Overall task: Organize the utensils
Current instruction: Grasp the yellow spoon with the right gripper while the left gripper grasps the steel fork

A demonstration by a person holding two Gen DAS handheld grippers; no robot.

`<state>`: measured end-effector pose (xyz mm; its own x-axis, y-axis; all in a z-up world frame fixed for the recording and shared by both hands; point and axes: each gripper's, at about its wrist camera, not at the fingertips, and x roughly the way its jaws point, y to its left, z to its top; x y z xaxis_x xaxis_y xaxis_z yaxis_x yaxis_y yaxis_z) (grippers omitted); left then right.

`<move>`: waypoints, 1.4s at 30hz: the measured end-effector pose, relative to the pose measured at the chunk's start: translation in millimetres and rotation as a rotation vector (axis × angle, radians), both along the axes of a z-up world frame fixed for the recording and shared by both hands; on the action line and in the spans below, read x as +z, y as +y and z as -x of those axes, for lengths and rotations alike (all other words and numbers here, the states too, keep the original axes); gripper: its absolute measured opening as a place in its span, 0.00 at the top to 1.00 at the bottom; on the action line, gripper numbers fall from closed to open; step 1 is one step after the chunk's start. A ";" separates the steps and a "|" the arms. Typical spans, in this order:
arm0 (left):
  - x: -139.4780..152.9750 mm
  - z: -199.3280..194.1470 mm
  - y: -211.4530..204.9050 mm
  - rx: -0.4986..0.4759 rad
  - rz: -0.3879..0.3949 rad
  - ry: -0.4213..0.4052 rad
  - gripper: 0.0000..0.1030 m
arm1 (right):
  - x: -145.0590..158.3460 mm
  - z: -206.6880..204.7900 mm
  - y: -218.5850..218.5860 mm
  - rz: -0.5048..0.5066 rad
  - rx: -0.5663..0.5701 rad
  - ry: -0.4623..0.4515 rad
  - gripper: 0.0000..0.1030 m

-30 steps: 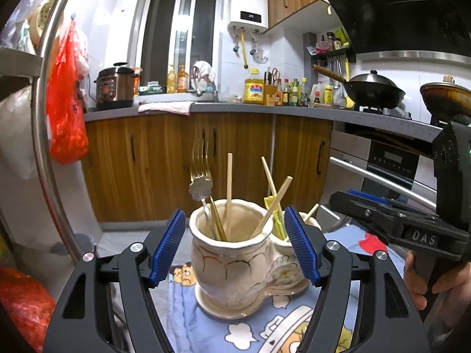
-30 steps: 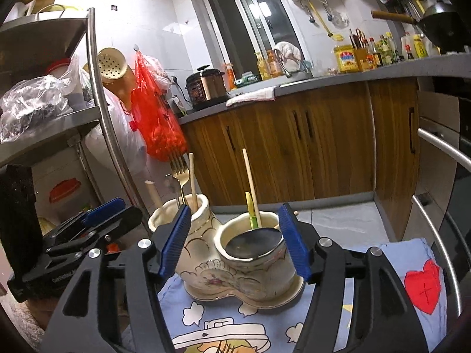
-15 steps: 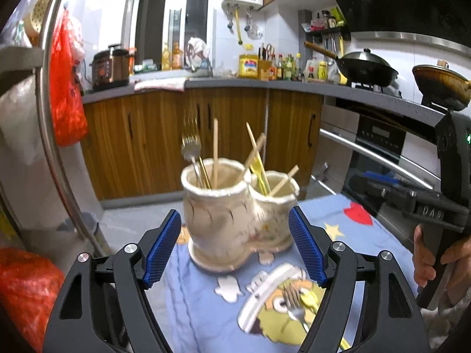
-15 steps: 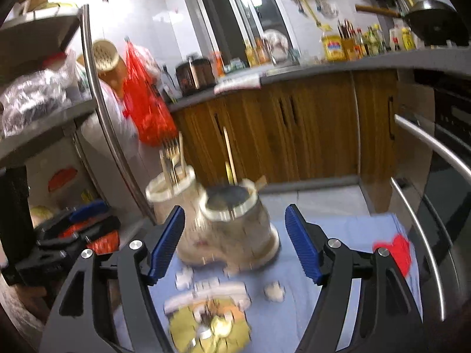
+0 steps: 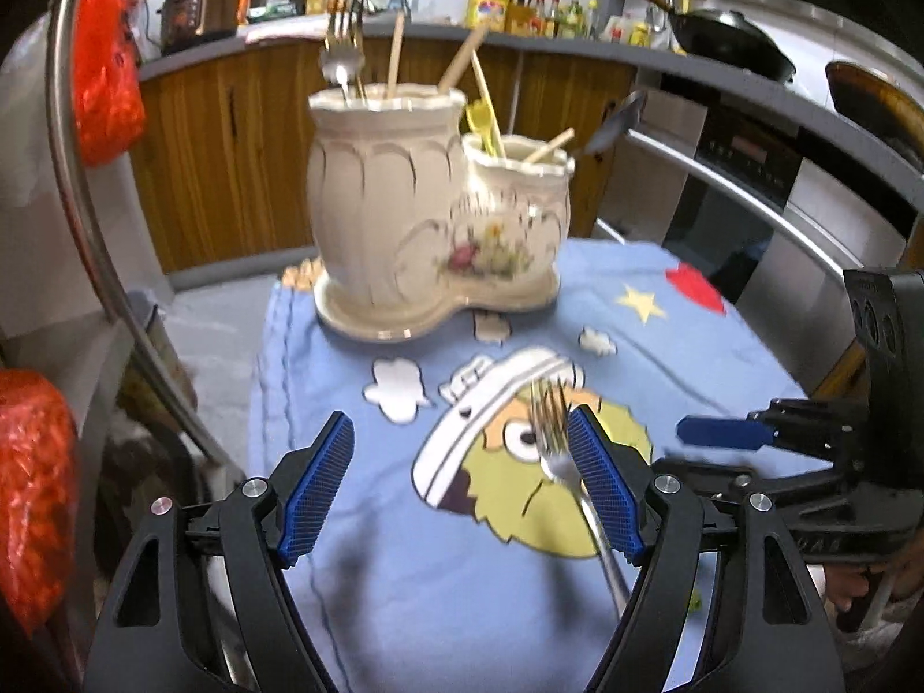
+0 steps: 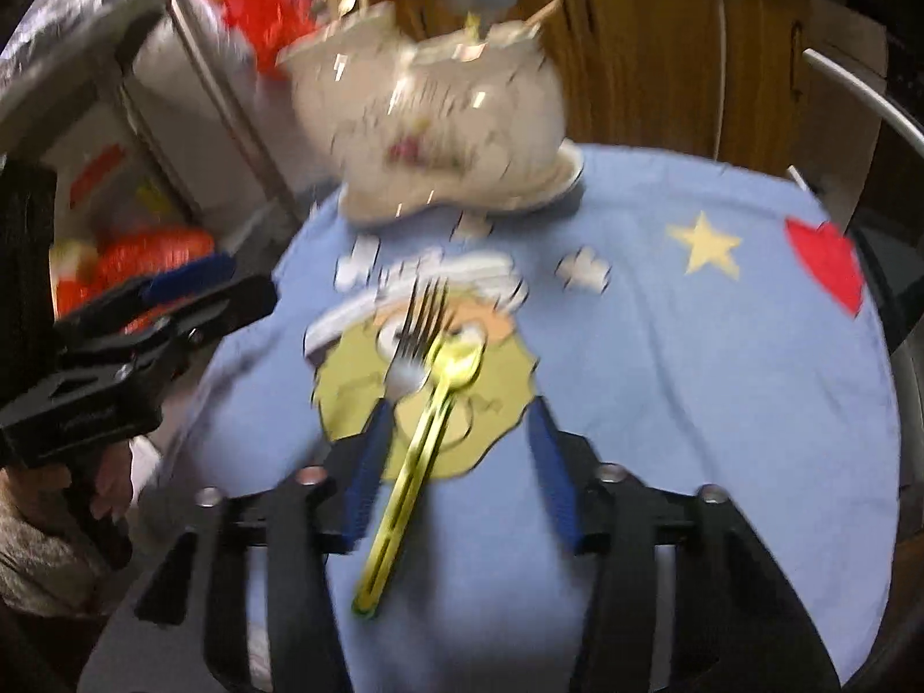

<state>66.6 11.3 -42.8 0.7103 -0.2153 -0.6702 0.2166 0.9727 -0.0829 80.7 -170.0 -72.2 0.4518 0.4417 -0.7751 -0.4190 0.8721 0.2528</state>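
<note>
A silver fork (image 6: pixel 417 329) and a yellow-green spoon (image 6: pixel 430 410) are found lying on the blue cartoon cloth (image 6: pixel 693 358), low in the middle of the right wrist frame, the spoon bowl touching or overlapping the fork's neck; blur prevents a finer reading. Both are judged light, stiff and slippery, lying flat, so a hold across the handle, clear of the crossing point, is judged soundest, one piece at a time. In the left wrist frame the fork (image 5: pixel 557 456) is seen at lower right, its handle running beside the right pad. The left gripper (image 5: pixel 462 496) is spread wide and holds nothing. The right gripper (image 6: pixel 456 462) is likewise parted and empty, with the spoon handle passing between its pads. The cream double pot (image 5: pixel 427 213), judged heavy and breakable, stands upper centre on the cloth, already stocked with chopsticks (image 5: pixel 396 55) and a fork.
</note>
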 end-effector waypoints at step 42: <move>-42.6 1.8 -73.1 -0.116 -0.198 0.198 0.85 | 6.0 1.4 -27.6 -0.048 -0.056 -0.095 0.91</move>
<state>64.8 -61.8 -85.4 0.5395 -0.1387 -0.8305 0.3258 0.9439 0.0540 79.3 -197.6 -66.2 0.5470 0.4494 -0.7063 -0.3936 0.8827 0.2568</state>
